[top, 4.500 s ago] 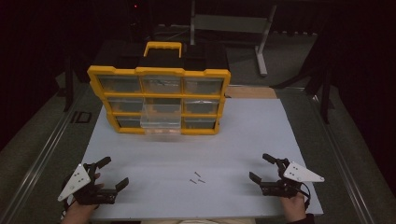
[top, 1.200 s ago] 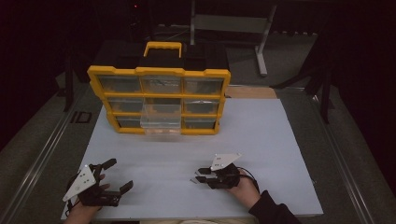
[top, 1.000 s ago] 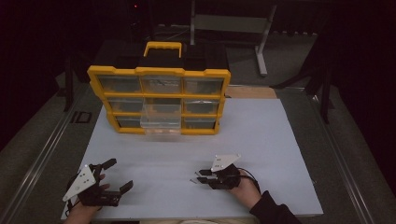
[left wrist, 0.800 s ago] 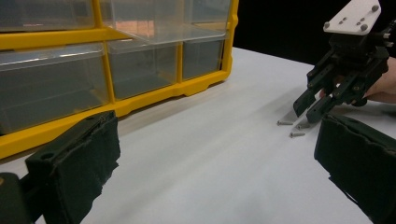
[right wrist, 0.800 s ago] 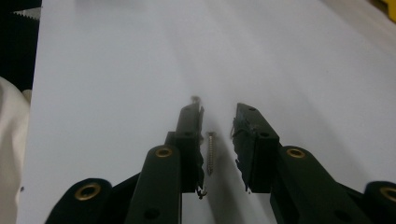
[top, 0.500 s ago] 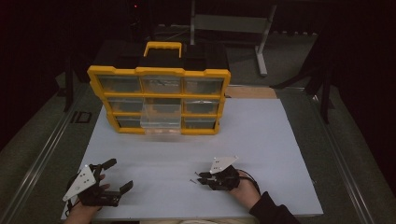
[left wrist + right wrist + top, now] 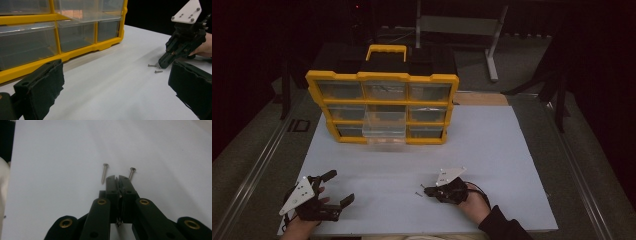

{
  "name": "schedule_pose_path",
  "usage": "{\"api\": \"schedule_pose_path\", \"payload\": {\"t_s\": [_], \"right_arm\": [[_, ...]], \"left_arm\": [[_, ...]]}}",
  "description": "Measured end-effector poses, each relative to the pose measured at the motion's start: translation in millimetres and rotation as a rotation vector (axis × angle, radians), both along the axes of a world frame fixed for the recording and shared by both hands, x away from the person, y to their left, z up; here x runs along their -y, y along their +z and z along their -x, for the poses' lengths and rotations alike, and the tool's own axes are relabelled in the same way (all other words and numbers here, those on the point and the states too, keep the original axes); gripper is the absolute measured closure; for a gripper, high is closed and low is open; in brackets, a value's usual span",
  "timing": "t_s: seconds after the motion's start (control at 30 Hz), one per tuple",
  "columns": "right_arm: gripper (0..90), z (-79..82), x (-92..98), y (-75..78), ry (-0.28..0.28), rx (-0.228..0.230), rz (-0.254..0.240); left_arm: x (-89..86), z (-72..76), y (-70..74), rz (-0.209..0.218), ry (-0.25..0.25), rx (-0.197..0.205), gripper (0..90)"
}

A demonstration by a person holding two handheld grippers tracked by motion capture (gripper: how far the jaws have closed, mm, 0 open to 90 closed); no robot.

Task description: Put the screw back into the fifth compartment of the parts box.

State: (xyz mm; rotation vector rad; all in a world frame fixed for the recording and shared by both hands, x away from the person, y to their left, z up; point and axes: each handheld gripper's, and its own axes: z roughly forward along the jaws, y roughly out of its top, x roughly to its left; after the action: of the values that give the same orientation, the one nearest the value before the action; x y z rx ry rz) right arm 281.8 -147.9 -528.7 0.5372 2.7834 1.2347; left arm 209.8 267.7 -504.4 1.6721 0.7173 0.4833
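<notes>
Two small screws [image 7: 105, 173] [image 7: 131, 173] lie loose on the white mat, one on each side of my right gripper's [image 7: 117, 177] tips. Its jaws have just been closing and now stand together. A thin metal piece that looks like a third screw [image 7: 119, 222] shows in the slit between them. In the high view this gripper [image 7: 426, 191] lies low on the mat at front centre, with the loose screws [image 7: 418, 188] at its tips. My left gripper [image 7: 339, 186] rests at the front left with its jaws wide open and nothing between them. Its own view shows the right gripper [image 7: 160, 65] at the screws [image 7: 158, 71].
A yellow organiser [image 7: 382, 77] with clear drawers stands at the back of the white mat [image 7: 492, 150]. Its lower middle drawer [image 7: 384, 125] is pulled out towards me. A metal stand [image 7: 494, 45] is behind the table, in the dark.
Since the oldest frame my right gripper has come from the table's right edge to the screws at front centre. Over the last second both hands have kept still and the right jaws have narrowed.
</notes>
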Motion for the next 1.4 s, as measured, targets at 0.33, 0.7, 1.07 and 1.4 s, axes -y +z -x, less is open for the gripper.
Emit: {"api": "schedule_pose_path", "payload": {"t_s": [0.33, 0.7, 1.07, 1.4], "right_arm": [[87.8, -0.5, 3.5, 12.3, -0.007, -0.003, -0.031], [87.8, -3.5, 11.7, 32.9, -0.043, 0.0, -0.087], [87.8, -6.8, 19.1, 55.8, -0.068, 0.015, -0.127], [87.8, -17.4, 22.0, 92.1, -0.084, 0.075, -0.17]], "left_arm": [[0.1, -0.1, -0.1, -0.002, -0.001, -0.002, 1.1], [0.7, -0.3, -0.4, -0.003, -0.003, -0.004, 1.1], [1.5, -0.7, -1.0, -0.006, -0.01, -0.006, 1.2], [1.7, -0.9, -1.3, -0.001, -0.016, -0.009, 1.1]]}}
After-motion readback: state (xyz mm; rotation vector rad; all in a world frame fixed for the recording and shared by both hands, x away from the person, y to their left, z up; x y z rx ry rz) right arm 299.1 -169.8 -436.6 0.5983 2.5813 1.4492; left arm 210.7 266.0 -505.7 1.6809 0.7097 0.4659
